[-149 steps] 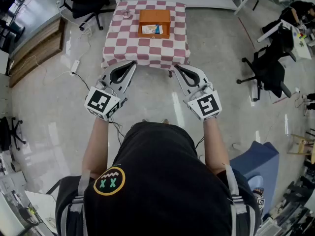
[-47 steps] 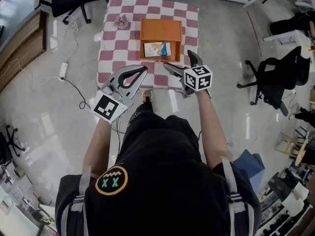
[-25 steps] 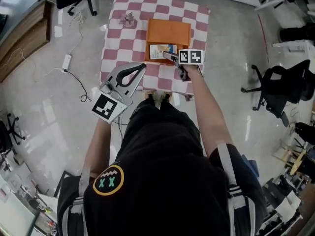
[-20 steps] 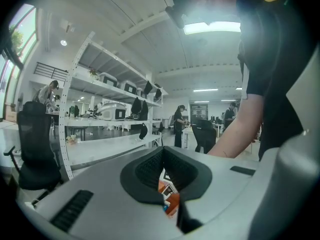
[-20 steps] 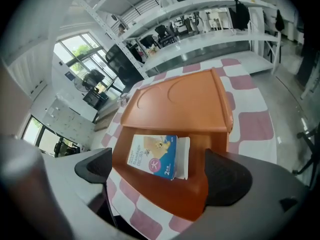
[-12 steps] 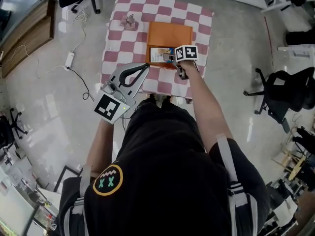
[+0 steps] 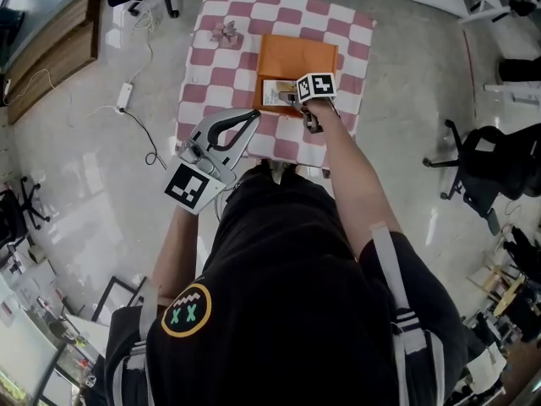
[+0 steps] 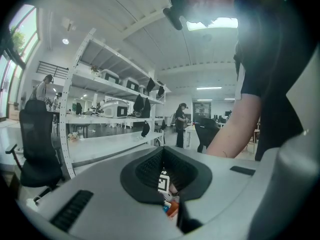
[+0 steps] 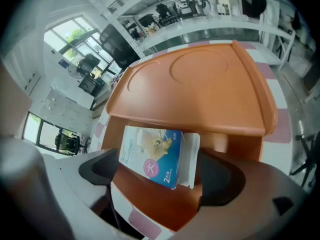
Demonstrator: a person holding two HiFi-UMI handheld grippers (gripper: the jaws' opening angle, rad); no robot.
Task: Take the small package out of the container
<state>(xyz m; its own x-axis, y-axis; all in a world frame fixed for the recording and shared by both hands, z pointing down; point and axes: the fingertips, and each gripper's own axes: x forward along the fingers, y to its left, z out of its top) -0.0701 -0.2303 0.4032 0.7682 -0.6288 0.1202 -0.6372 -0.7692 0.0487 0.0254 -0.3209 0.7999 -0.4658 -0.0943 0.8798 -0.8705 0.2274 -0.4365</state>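
An orange open-front container (image 7: 297, 56) stands on the checked tablecloth (image 7: 221, 79). The small package (image 7: 275, 94), white and blue with a pink circle, lies in the container's mouth (image 9: 200, 89). My right gripper (image 7: 292, 99) reaches into that opening. In the right gripper view the package (image 9: 156, 154) sits between the two dark pads of the right gripper (image 9: 159, 174), and both pads touch its edges. My left gripper (image 7: 250, 118) hangs at the table's near edge, shut with nothing in it. In the left gripper view its jaws (image 8: 172, 204) meet.
A small grey object (image 7: 226, 32) lies on the cloth's far left. Office chairs (image 7: 478, 155) stand to the right and a power strip with cable (image 7: 124, 96) lies on the floor to the left. White shelving runs behind the table.
My right gripper has gone forward into the container's mouth and its jaws have closed in around the package. The left gripper has stayed near the table's front edge.
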